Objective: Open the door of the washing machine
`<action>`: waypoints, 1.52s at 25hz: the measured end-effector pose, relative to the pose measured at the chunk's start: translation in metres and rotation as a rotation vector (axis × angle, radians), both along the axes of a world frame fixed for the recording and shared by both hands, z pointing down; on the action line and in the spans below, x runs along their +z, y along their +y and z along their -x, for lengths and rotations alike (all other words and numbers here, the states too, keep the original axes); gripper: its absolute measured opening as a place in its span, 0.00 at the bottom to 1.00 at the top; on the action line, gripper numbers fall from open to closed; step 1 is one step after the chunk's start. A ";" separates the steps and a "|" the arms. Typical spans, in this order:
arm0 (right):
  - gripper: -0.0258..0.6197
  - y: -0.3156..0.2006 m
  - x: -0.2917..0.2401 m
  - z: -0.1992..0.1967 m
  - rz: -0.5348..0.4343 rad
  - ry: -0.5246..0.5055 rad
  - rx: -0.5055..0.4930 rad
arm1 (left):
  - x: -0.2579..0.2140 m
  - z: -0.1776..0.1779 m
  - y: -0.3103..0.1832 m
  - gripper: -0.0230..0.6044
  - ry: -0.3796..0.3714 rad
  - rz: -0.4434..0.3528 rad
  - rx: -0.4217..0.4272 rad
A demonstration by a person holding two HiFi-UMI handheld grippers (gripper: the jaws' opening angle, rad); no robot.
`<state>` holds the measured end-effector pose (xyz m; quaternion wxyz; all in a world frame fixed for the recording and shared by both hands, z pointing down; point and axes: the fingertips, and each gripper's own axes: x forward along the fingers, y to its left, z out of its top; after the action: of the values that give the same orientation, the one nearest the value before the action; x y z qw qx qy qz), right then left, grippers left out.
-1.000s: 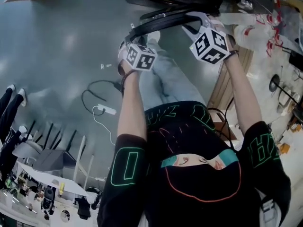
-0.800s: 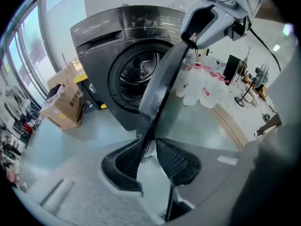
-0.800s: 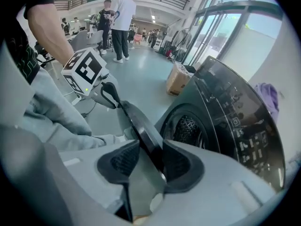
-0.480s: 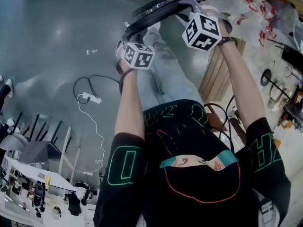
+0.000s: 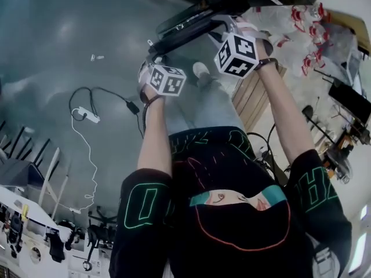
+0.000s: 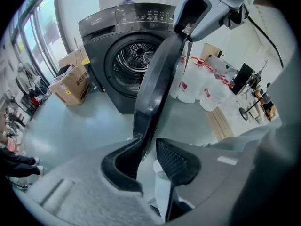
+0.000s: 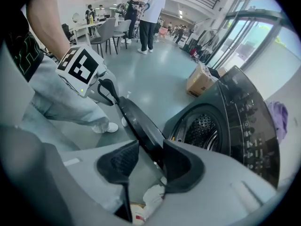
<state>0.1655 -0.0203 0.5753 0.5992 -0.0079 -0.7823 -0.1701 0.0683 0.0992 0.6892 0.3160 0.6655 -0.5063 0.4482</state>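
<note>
We see the left gripper (image 6: 149, 149) clamped on the rim of the door (image 6: 157, 79), which runs edge-on between its jaws. The right gripper (image 7: 149, 157) is clamped on the same rim further along, with the dark edge between its pads. The door is swung out from the washing machine (image 6: 101, 36), so the drum (image 6: 137, 55) shows behind it. Both grippers point steeply down. A cardboard box (image 6: 70, 81) sits on the floor (image 6: 80, 126) beside the machine.
</note>
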 end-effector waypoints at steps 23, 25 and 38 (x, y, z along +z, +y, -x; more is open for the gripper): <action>0.29 0.049 0.004 -0.083 0.046 0.015 -0.439 | 0.005 -0.128 0.074 0.17 -0.068 -0.033 -0.425; 0.29 0.054 0.005 -0.092 0.033 0.045 -0.471 | 0.005 -0.142 0.080 0.16 -0.052 -0.028 -0.429; 0.29 0.058 0.006 -0.120 -0.060 0.086 -0.559 | -0.002 -0.186 0.095 0.22 0.073 -0.043 -0.404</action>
<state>0.2851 0.0382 0.5818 0.5618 -0.2129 -0.7181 -0.3513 0.2539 0.1938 0.6875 0.4034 0.5729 -0.6271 0.3403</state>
